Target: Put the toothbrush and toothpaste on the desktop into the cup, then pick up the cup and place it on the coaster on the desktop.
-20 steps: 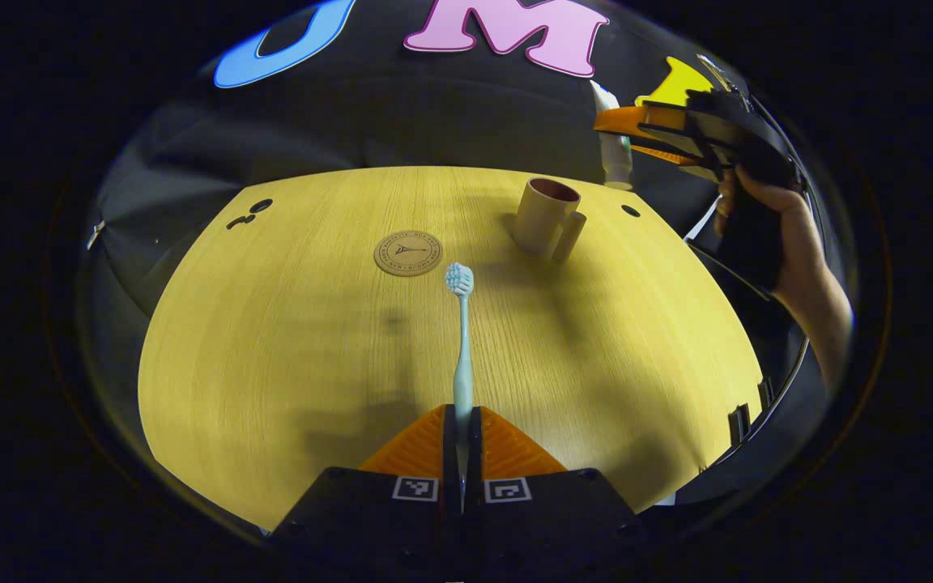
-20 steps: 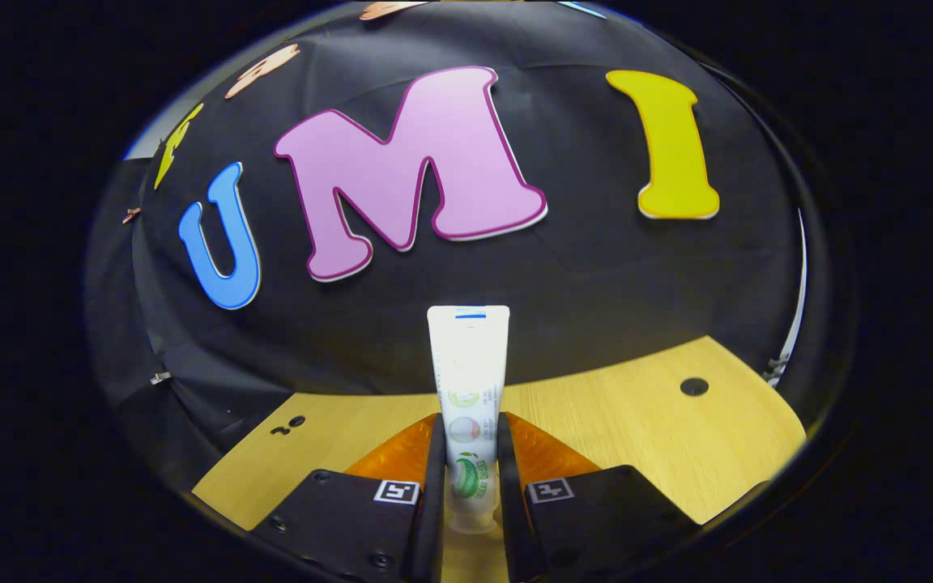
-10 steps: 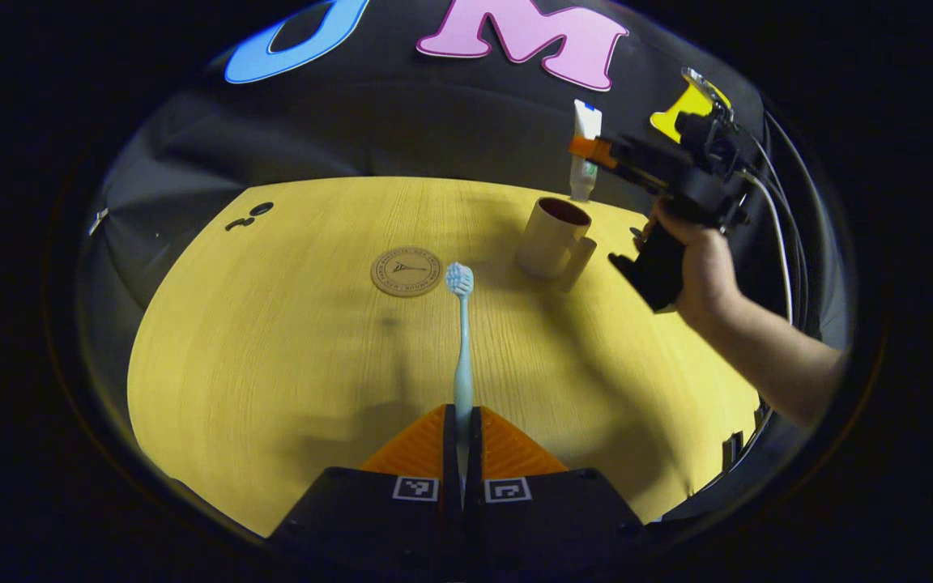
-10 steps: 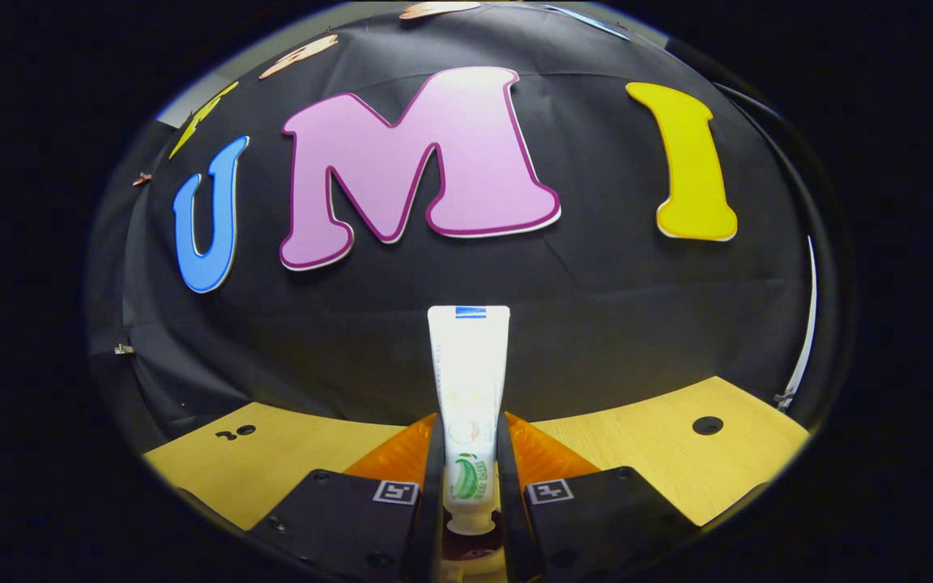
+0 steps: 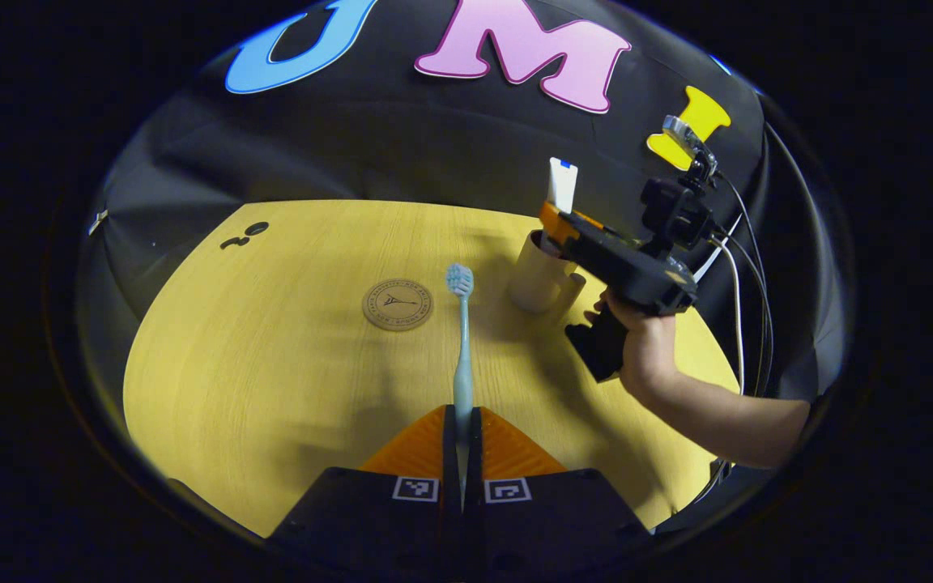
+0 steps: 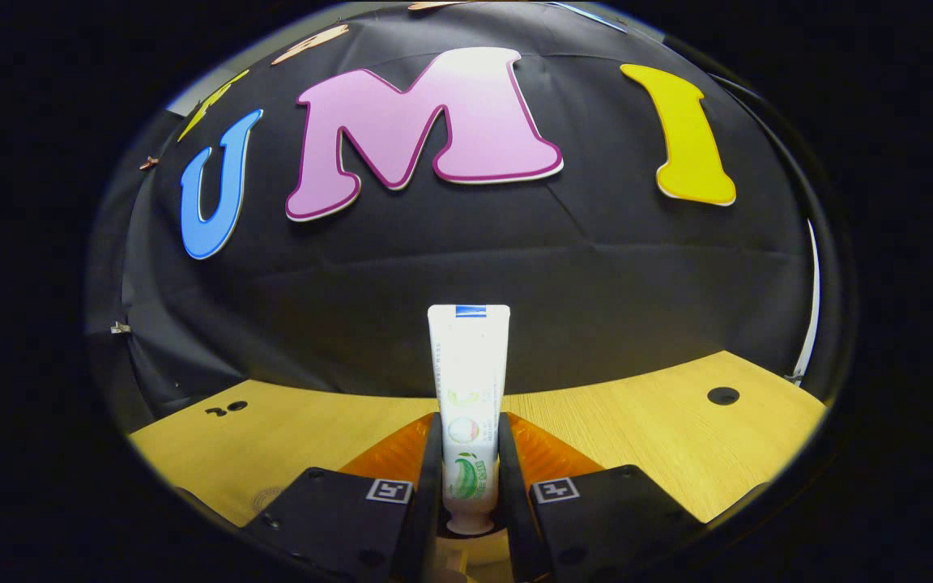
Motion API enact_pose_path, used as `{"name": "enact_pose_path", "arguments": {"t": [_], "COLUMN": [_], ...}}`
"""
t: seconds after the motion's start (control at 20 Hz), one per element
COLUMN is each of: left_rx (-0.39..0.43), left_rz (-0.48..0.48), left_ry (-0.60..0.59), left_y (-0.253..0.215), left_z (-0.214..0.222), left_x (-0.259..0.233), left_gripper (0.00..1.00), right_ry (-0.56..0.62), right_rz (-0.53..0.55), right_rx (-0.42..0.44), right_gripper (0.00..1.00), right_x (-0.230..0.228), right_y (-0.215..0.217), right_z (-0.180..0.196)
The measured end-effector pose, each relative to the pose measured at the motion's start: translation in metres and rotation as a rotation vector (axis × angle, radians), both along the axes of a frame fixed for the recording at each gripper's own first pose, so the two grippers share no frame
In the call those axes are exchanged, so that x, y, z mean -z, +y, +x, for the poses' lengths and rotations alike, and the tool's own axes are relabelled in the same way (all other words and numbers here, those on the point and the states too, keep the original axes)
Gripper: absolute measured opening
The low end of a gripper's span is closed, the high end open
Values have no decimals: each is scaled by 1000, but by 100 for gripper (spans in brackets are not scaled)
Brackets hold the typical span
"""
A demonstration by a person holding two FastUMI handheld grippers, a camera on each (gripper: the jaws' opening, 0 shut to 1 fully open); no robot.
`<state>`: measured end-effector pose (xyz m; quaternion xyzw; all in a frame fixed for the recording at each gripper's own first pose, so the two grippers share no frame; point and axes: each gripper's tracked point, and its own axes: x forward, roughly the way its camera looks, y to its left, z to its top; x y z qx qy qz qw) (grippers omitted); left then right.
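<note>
My left gripper (image 5: pixel 462 421) is shut on the handle of a pale blue toothbrush (image 5: pixel 462 340), whose bristled head points away over the wooden table (image 5: pixel 272 364). A round brown coaster (image 5: pixel 398 304) lies just left of the brush head. The beige cup (image 5: pixel 533 279) stands to the right of the brush. My right gripper (image 6: pixel 468 453) is shut on a white toothpaste tube (image 6: pixel 468 364) held upright, cap end down. In the left gripper view the right gripper (image 5: pixel 564 231) sits over the cup's mouth and the toothpaste tube (image 5: pixel 561 185) sticks up above it, its lower end hidden.
A hand (image 5: pixel 645 348) and forearm hold the right gripper at the table's right side, with cables (image 5: pixel 738 267) trailing behind. Small dark holes (image 5: pixel 244 235) mark the table's far left corner. Another hole (image 6: pixel 723 396) shows at the far right.
The right gripper has come down and leftward with the toothpaste, from above and behind the cup to the cup's mouth. The left gripper has kept its hold on the toothbrush and drifted slightly.
</note>
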<state>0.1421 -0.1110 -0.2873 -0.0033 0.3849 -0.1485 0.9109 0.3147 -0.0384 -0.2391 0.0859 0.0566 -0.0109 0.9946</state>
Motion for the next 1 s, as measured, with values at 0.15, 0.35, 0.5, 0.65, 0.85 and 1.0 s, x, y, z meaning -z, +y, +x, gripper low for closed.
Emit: {"name": "enact_pose_path", "arguments": {"t": [0.15,0.35,0.5,0.65,0.85,1.0], "left_rx": [26,48,78,113,152,165], "left_rz": [2,-23,-54,-78,-111,-140], "left_ry": [-15,-31,-74,-145,-267,-356], "left_y": [-12,-31,-57,-85,-122,-146], "left_z": [3,17,31,66,122,163], "left_x": [-1,-4,-29,-56,-99,-121], "left_gripper": [7,6,6,7,6,6], "right_ry": [-25,8,-29,-48,-22,28], "right_rz": [-14,14,22,3,-49,-80], "right_rx": [16,40,113,175,250,272], "right_gripper": [49,91,99,98,98,98], "right_x": [3,1,-25,-46,-50,-33], "right_y": [-4,-24,-64,-110,-170,-188], "right_z": [-7,-22,-43,-67,-103,-132]}}
